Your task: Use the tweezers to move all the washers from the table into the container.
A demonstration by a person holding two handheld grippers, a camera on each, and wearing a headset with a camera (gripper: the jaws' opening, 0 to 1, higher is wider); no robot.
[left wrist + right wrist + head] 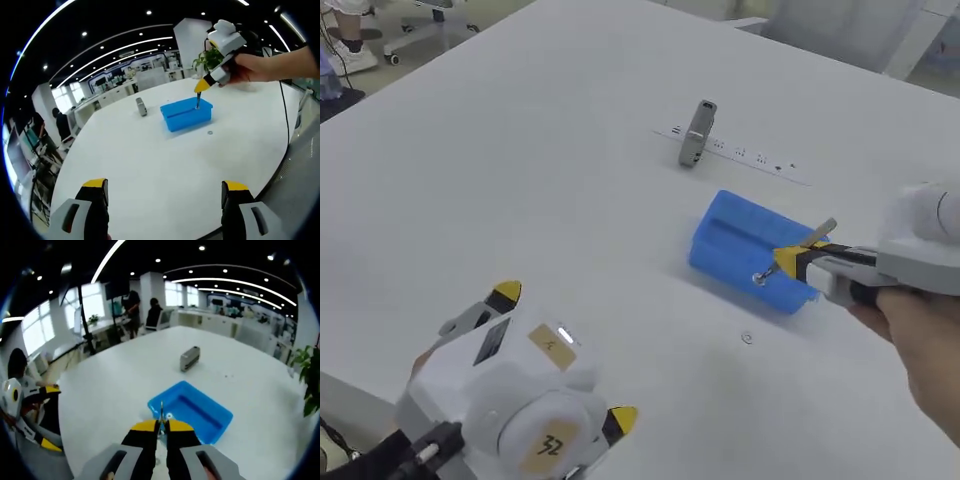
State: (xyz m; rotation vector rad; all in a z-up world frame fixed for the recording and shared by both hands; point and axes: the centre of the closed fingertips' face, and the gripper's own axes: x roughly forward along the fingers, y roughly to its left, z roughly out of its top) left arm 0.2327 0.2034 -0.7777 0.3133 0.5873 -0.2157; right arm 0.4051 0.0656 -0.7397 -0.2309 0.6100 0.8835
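Note:
The blue container (745, 245) stands right of the table's middle. My right gripper (788, 262) is shut on the tweezers (775, 270), which point down over the container's near rim. A small washer (760, 278) sits at their tips. In the right gripper view the tweezers (161, 412) reach over the container (200, 412) from between the shut right gripper (160, 427). Another washer (747, 338) lies on the table just in front of the container. My left gripper (563, 355) stands open and holds nothing at the near left; the left gripper view shows the left gripper (165, 200) far from the container (186, 114).
A grey device (697, 132) stands upright behind the container, next to a recessed socket strip (750, 155) in the white table (520, 180). People sit at desks beyond the table in the gripper views. A potted plant (310, 375) stands at the right.

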